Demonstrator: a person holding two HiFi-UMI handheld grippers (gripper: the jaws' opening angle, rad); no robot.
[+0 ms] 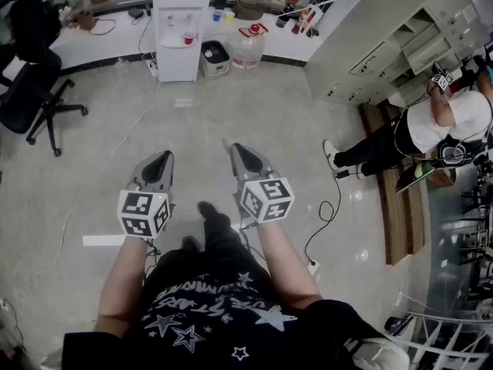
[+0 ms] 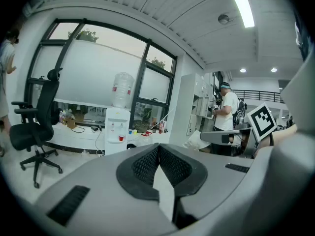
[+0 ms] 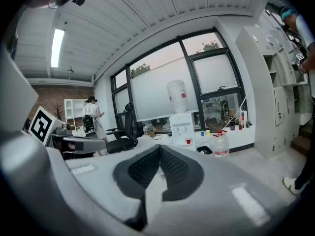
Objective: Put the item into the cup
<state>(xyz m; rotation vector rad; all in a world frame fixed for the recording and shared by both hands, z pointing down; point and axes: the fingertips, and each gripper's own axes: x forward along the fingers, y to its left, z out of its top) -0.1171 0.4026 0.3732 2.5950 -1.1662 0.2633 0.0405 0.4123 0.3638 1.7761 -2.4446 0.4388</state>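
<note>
Grippers hang side by side over the pale floor: the grey left gripper (image 1: 164, 158) and grey right gripper (image 1: 233, 148) each have their black-padded jaws pressed together on nothing. A small red plastic cup (image 1: 189, 37) stands in the alcove of the white water dispenser (image 1: 180, 62), well ahead of both. No item can be picked out.

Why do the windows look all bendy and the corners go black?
Left gripper view: a wide-angle lens bows the window frames, blackens the corners, and the ceiling light glares. Right gripper view: the same bending. Head view: no black corners.
</note>
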